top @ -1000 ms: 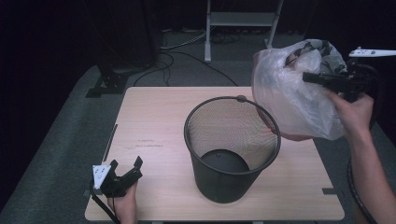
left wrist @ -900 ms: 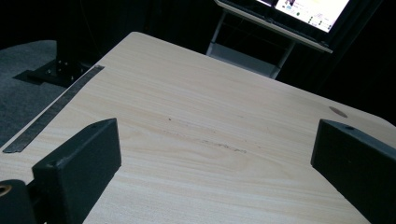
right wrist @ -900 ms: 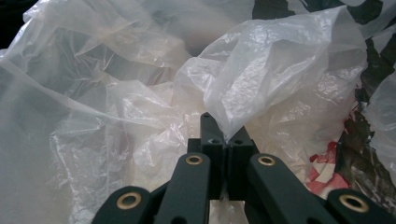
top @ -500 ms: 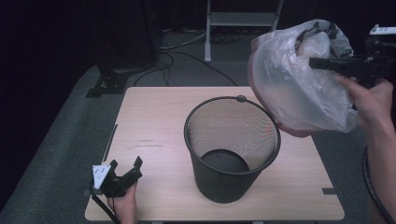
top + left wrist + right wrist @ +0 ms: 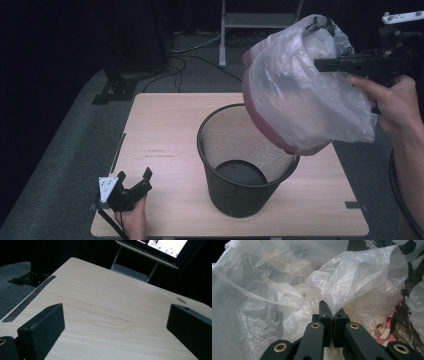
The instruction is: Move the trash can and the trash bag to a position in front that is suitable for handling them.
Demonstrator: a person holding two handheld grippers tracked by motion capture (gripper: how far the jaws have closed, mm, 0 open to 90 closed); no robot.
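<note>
Holding the plastic bag (image 5: 305, 90) up in the air, your right claw (image 5: 320, 64) is pinched tight on a fold of its thin film near the top; in the right gripper view the two jaws meet with crumpled plastic (image 5: 352, 285) bunched just past the tips. The bag is clear and billowed out, with a reddish band along its lower edge, and it hangs above and to the right of the bin (image 5: 245, 165), its lowest part overlapping the bin's rim on the far right side in the high view; you cannot tell from that view whether the two touch. The bin is a black mesh wastebasket standing upright on the desk (image 5: 165, 130), right of the middle, and its dark floor shows through the open top. Your right hand (image 5: 395, 100) grips the tool out past the desk's right edge. Your left claw (image 5: 132, 177) rests low at the near left corner of the desk, well apart from the bin and the bag, with its jaws spread wide and nothing between them; the left gripper view shows bare wood (image 5: 112, 310) in the gap and a strip of dark tape (image 5: 27, 300) along the desk's edge.
</note>
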